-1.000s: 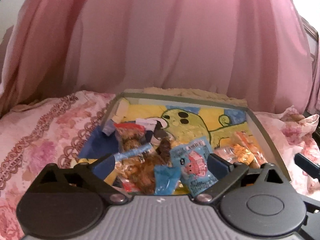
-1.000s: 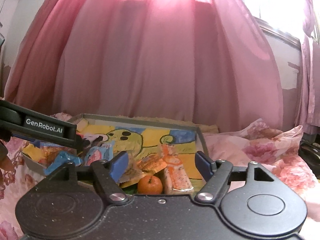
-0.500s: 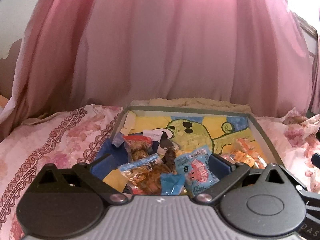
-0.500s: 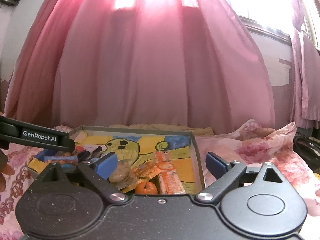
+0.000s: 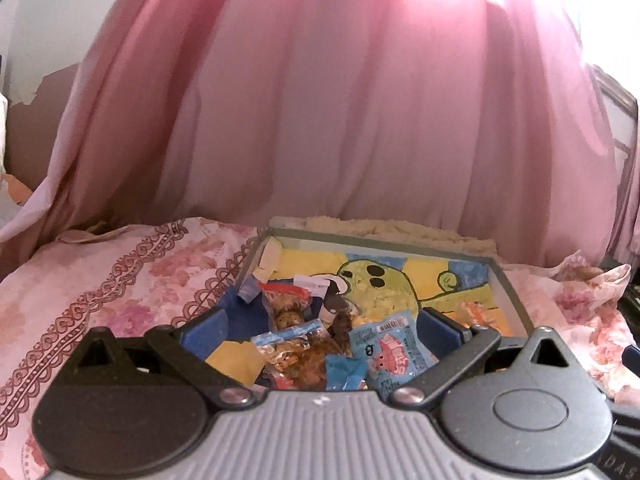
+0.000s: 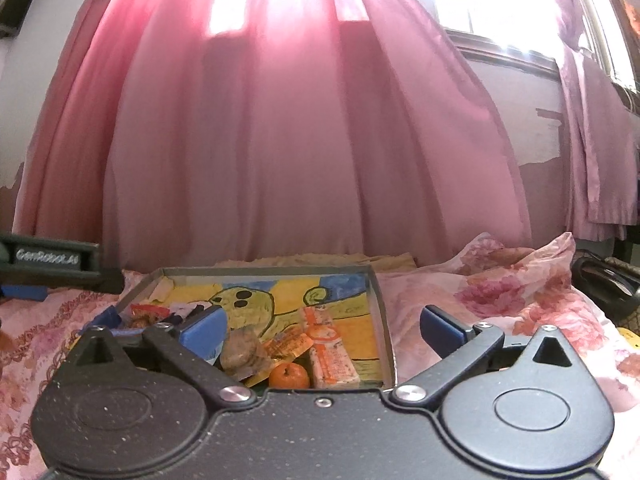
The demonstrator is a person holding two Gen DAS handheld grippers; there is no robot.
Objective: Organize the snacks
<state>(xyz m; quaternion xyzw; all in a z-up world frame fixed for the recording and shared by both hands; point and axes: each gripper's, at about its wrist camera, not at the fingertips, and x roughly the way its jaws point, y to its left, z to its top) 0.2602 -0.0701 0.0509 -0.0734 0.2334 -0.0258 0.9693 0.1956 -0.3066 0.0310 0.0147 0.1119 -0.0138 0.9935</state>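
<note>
- Left wrist view: left gripper (image 5: 320, 330) spread wide, holding nothing, above the near left part of the tray (image 5: 516, 304) on the bed (image 5: 100, 280). Snack packets (image 5: 394, 354) lie piled below it.
- Right wrist view: right gripper (image 6: 323, 330) spread wide, empty. Orange (image 6: 289, 375) and long orange packet (image 6: 330, 350) lie in the tray's near right corner.

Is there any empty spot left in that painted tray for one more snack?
Yes: the tray floor is bare at the far end, between the back rim and the snacks. Its near left, around the blue packet, is heaped; the tangerine and orange bar fill the near right.
</note>
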